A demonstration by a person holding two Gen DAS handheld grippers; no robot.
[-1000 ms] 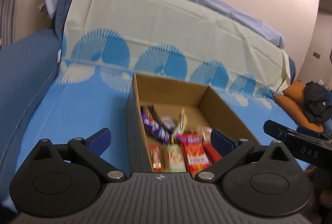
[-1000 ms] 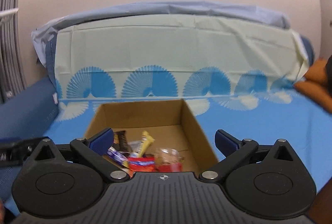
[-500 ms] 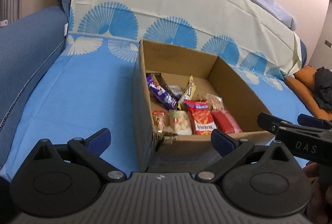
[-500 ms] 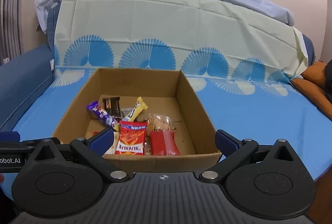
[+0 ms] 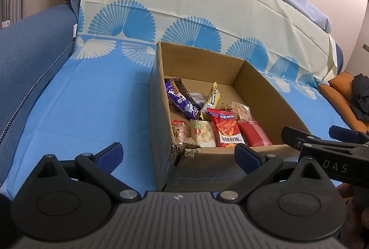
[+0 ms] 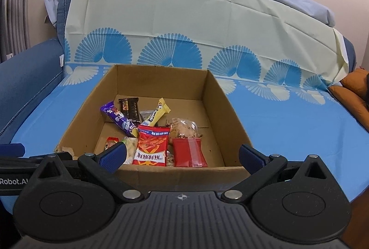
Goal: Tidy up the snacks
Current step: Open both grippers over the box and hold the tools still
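The left gripper (image 5: 177, 153) is held level with its jaws spread wide and nothing between them. The right gripper (image 6: 183, 154) sits just beside it, jaws equally wide and empty.

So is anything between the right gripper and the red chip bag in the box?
Only the near wall of the cardboard box. The right gripper, jaws open and empty, sits low in front of it, while the red chip bag lies flat just behind that wall. From above, nothing covers the bag.
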